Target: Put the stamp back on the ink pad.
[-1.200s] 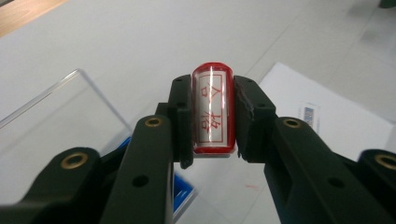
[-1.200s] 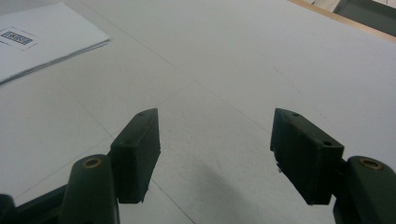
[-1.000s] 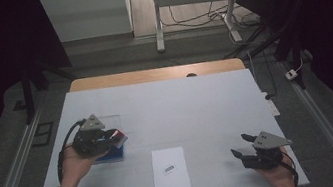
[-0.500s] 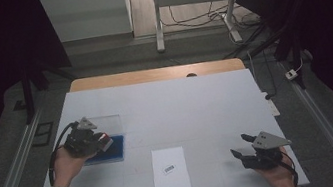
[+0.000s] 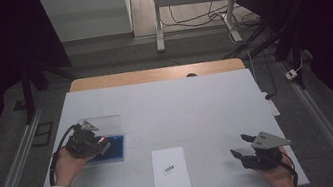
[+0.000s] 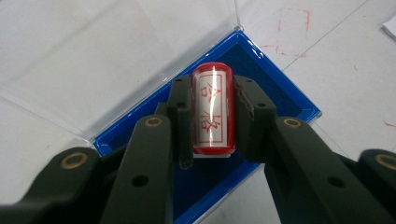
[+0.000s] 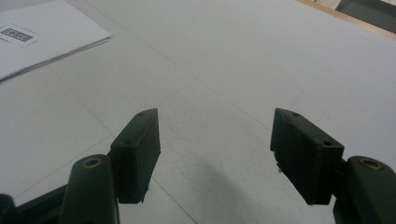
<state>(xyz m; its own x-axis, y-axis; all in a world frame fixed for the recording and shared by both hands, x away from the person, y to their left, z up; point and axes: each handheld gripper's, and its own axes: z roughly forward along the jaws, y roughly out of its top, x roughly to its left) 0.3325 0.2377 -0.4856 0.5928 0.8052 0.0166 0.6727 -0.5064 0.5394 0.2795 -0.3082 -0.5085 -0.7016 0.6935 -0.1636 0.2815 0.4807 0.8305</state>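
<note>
The stamp (image 6: pixel 212 112), a short red cylinder with a white label printed in red characters, sits clamped between the jaws of our left claw (image 6: pixel 212 116), which press on its two long sides. Directly beyond and beneath the claw lies the blue ink pad (image 6: pixel 280 88), a shallow square tray with a dark blue felt-like bed and a glossy blue rim; its clear lid (image 6: pixel 116 51) is folded open flat on the table, ahead and to the left of the jaws in the left gripper view. In the high view we see the left claw (image 5: pixel 92 141) hanging over that tray (image 5: pixel 112 148).

We judge the stamp to be light and rigid, with a smooth plastic barrel that catches glare, so it may be slippery and could twist if pressed down unevenly. The grip across the middle of the barrel looks like the right place: it leaves the stamp's face end free to meet the pad. The pad bed will probably give a little; the hinged lid looks thin and brittle.

Our right claw (image 7: pixel 215 158) rests low over bare matte table (image 7: pixel 243 56) with its jaws spread wide and nothing between them. A flat white sheet of paper (image 7: pixel 42 46) with a small barcode label (image 7: pixel 18 33) lies ahead and to the left of it.
</note>
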